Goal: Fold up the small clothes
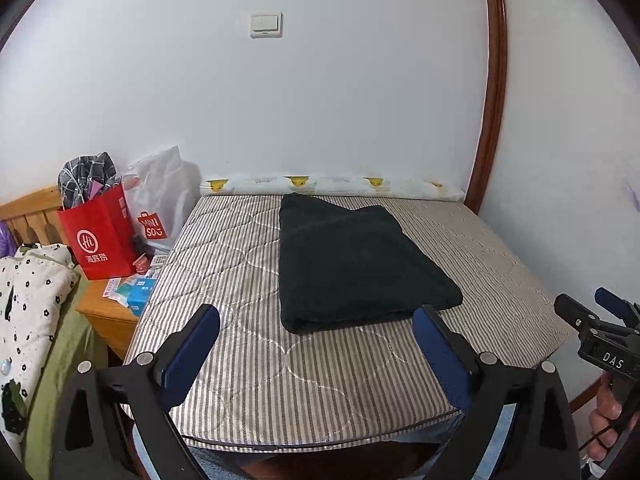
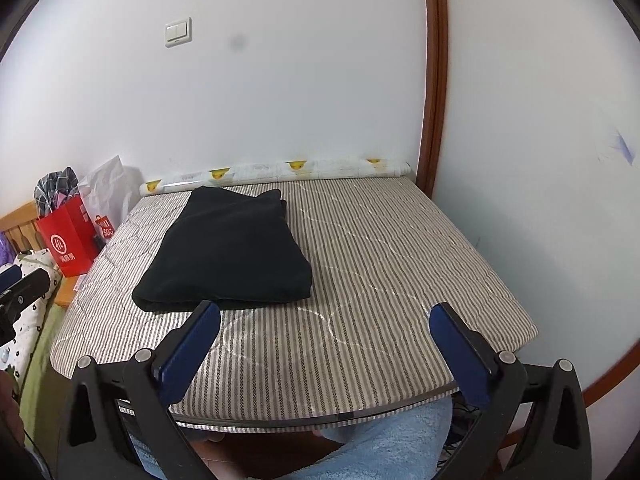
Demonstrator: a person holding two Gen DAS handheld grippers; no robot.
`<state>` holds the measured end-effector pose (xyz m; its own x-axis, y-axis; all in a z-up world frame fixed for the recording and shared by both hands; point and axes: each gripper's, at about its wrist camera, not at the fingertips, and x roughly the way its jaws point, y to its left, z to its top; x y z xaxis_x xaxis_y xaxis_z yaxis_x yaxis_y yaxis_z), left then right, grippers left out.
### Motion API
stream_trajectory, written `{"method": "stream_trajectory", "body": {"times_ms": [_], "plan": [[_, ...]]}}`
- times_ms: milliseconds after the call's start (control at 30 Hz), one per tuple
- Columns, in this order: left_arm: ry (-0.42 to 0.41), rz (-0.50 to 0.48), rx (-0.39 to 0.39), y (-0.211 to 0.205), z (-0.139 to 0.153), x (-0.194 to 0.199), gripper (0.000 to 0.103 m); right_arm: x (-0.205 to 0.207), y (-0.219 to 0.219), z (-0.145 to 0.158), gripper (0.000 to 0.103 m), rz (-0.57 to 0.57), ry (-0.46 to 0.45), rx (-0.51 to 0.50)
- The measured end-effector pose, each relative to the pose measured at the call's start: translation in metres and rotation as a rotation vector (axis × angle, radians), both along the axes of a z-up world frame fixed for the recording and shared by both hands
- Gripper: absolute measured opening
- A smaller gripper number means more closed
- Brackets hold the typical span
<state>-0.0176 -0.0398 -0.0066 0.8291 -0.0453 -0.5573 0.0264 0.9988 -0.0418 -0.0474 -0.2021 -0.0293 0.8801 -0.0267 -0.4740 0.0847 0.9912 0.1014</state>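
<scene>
Two wrist views from the near edge, angled down, sharing the striped mattress (image 1: 248,364) (left view further left)

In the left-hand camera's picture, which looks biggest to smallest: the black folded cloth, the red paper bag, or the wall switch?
1. Black folded cloth, clearly largest.
2. Red paper bag.
3. Wall switch, smallest, though it sits farthest from the camera, so its true size is unsure.

Red paper bag (image 1: 102,236) and white plastic bag (image 1: 160,196) at left of frame; wall switch (image 1: 266,25) at top centre.
</scene>
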Motion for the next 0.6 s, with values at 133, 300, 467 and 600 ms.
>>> {"method": "stream_trajectory", "body": {"times_ms": [133,300,467,600], "plan": [[0.008,-0.005,-0.002,-0.0011,-0.0011,-0.0001,0.098,-0.0014,-0.0013,0.0004,0.103,-0.002,-0.003,-0.001],[0.011,-0.008,-0.001,-0.0012,-0.0015,-0.0005,0.098,-0.0023,-0.003,0.0013,0.103,-0.003,-0.007,0.001],[0.019,-0.005,-0.003,-0.0011,-0.003,0.0013,0.098,-0.002,-0.0038,0.0016,0.103,0.0,-0.008,0.001],[0.02,-0.004,-0.01,-0.0015,-0.0036,0.0011,0.098,-0.0023,-0.0026,0.0017,0.103,0.002,-0.007,-0.005]]}}
